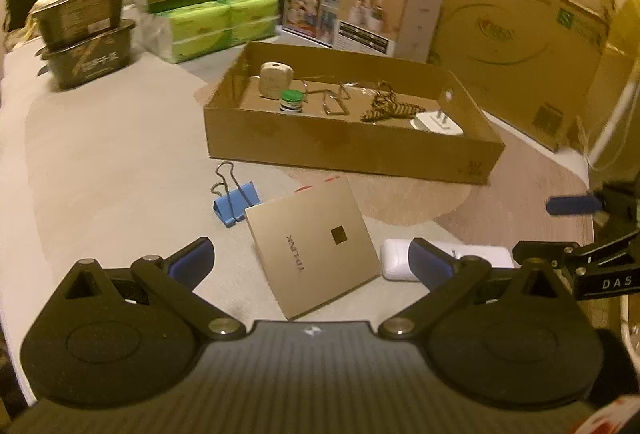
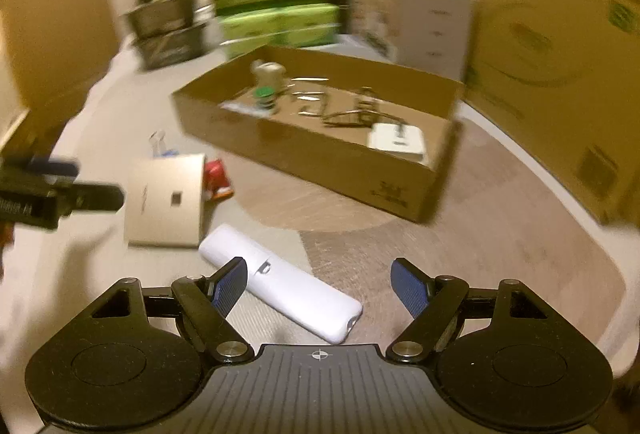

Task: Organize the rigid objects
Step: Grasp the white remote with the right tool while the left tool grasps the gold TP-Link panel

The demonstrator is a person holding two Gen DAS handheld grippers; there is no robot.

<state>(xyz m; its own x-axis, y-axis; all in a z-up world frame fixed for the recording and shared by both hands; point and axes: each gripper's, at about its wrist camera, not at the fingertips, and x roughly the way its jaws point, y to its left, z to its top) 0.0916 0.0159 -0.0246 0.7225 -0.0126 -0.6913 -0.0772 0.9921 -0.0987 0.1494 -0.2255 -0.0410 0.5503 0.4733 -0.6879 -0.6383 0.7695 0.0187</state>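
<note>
Both grippers low over loose items, jaws wide and empty.

My left gripper [image 1: 310,262] stands spread wide with nothing held, the gold TP-LINK panel [image 1: 314,248] lying flat between its fingers; my right gripper [image 2: 318,286] is likewise wide and empty, with the white oblong device [image 2: 280,284] lying slantwise under its near-left finger. A blue binder clip [image 1: 236,200] sits just left of the panel. I judge this the reach-and-pick step: next I must square the right jaws across the device's narrow width, then close. The cardboard tray [image 1: 476,162] lies farther off, already holding small things, its near wall an edge to clear. Open floor lies between; tall boxes crowd the far right.
</note>
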